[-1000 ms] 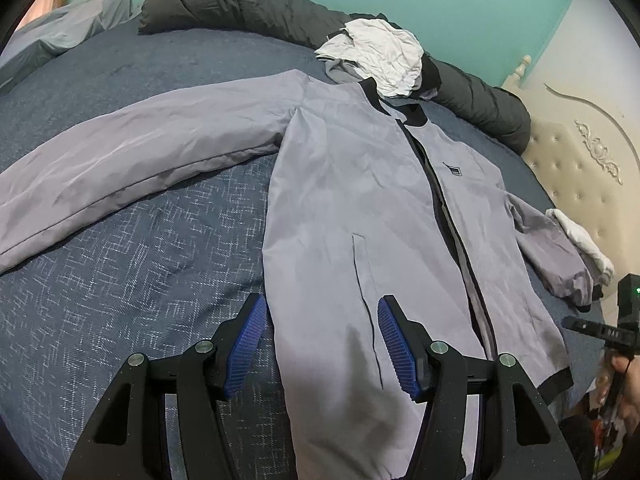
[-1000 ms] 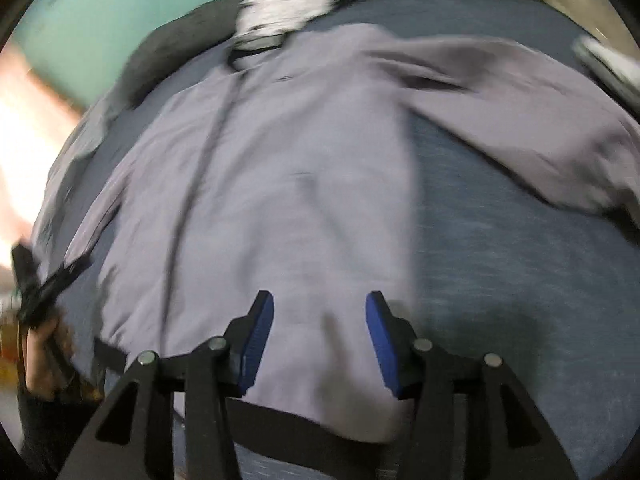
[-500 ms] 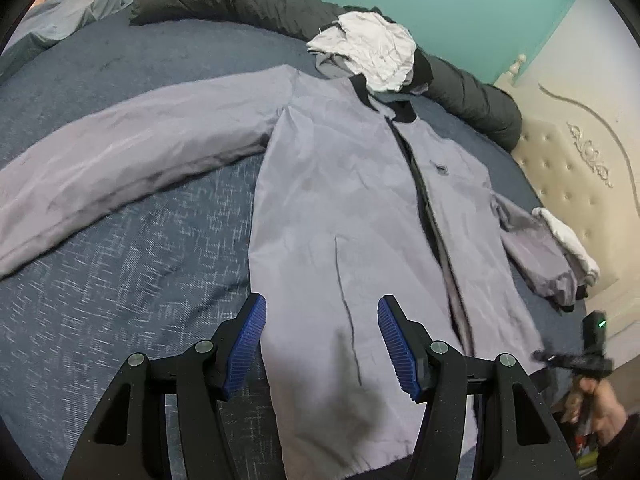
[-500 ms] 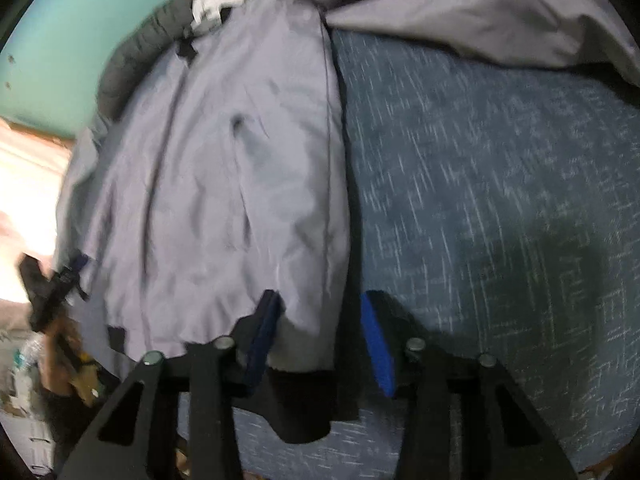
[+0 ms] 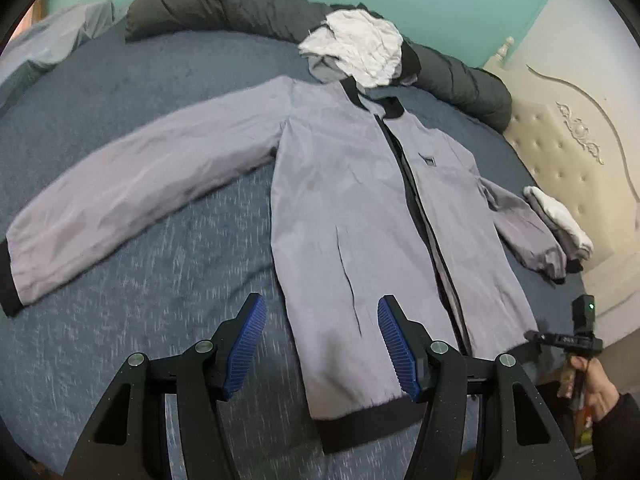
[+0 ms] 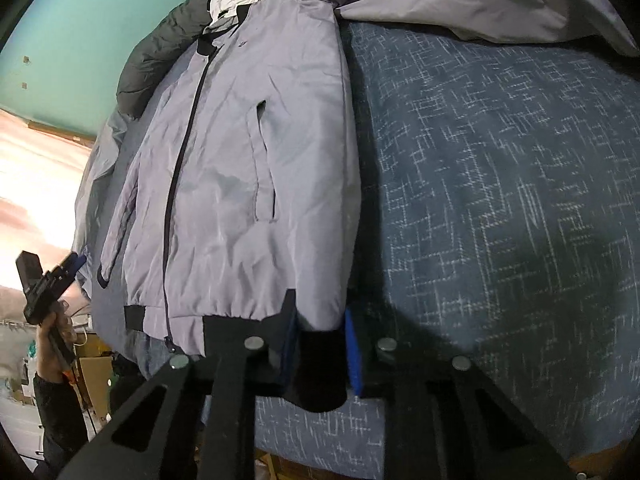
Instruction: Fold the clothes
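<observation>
Right tongs (image 6: 320, 354) gripping jacket (image 6: 240, 168) hem | left tongs (image 5: 320, 346) spread above

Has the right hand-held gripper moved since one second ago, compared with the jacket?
Yes. The right hand-held gripper went right and down to the grey jacket, reaching its bottom right corner, and its jaws now close on the black hem band.

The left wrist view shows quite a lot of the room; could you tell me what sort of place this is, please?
Most likely a home bedroom. A grey jacket lies spread on a bed with a dark blue cover, a cream tufted headboard stands at its right, and a dark duvet lies bunched against a teal wall.
</observation>
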Demonstrator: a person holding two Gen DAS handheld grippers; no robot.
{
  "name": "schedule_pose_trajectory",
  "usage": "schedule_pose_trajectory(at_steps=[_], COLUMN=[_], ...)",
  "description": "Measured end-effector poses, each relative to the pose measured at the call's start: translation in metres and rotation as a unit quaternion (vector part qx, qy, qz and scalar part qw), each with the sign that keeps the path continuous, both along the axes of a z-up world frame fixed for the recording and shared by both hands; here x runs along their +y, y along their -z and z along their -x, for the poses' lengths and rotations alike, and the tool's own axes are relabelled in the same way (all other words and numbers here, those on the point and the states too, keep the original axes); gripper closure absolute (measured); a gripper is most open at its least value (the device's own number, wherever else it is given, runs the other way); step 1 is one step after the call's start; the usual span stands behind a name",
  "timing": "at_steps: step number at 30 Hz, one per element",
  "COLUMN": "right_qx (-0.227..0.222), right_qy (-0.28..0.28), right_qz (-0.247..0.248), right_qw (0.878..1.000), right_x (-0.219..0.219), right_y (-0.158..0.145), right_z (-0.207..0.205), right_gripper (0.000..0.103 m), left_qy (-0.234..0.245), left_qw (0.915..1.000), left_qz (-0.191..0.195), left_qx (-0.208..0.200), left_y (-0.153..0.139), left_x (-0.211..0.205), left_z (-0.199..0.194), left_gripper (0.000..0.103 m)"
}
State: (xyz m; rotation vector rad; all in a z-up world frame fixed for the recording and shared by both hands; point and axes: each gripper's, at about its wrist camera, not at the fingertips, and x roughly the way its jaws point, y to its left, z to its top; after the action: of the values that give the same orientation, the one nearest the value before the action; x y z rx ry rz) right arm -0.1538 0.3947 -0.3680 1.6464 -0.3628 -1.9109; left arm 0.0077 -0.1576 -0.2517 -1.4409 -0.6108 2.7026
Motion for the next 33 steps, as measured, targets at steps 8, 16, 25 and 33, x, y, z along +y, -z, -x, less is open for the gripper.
schedule_pose_trajectory(at_steps=[8, 16, 25, 33], right_qx=[-0.015, -0.023, -0.001, 0.055], right_qy=[0.019, 0.034, 0.018, -0.005], right_qz=[0.014, 0.037, 0.026, 0.000], right_qw=[1.000, 0.998, 1.000, 0.998], right_x=[0.003, 0.007, -0.002, -0.006], right_y=[0.003, 0.007, 0.003, -0.024], right_z=[-0.001, -0.002, -0.002, -0.006], right_gripper=[0.072, 0.072, 0.076, 0.092], left_qy=[0.014, 0.026, 0.057, 0.079], left_qw=[0.9962, 0.9903, 0.9881, 0.9910], left_qz=[-0.042, -0.049, -0.074, -0.064], left_qx=[-0.076, -0.127, -0.123, -0.087], left_y=[0.054, 0.101, 0.111, 0.069], left_x=[0.005, 0.023, 0.041, 0.041], left_z=[-0.018, -0.016, -0.013, -0.025], left_gripper=[0.041, 0.041, 0.076, 0.091])
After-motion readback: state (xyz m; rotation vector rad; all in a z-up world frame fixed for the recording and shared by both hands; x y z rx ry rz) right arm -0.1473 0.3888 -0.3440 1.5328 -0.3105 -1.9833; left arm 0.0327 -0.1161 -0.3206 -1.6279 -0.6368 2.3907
